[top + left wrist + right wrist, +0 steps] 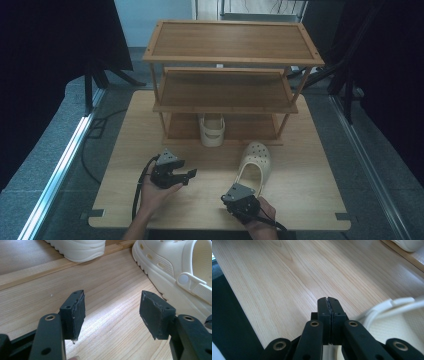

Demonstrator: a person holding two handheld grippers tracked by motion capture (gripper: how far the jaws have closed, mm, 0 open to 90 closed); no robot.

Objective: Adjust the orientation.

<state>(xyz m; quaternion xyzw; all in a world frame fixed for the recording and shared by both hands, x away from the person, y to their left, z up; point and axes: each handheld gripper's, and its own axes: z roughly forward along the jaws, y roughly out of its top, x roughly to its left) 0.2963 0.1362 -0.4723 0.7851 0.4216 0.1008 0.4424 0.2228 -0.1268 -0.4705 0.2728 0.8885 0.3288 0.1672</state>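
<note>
Nearest me, my right claw sits low at the front edge of the surface, jaws pressed flat together with nothing between them as far as its own view shows, though the heel strap of the loose cream clog curls just beside the closed tips. My left claw hovers off to the left, jaws standing wide apart over bare wood, and in its own view the clog lies just ahead and to the side, untouched. So here's my read on progress: one clog is already parked on the bottom tier of the bamboo shoe rack, heel towards me, and its partner is still out on the surface, toe pointing at the rack, well short of it. I'd call that half done; the second clog still needs a grip, a lift and a slide in alongside the first. What stands in the way? The front lip of the bottom tier needs clearing, the middle shelf hangs low over that slot, and the shelved clog sits left of centre, so the free room looks to be to its right. Beyond, the upper two tiers are bare, with dark curtains either side and a black tripod leg off the far left corner.
</note>
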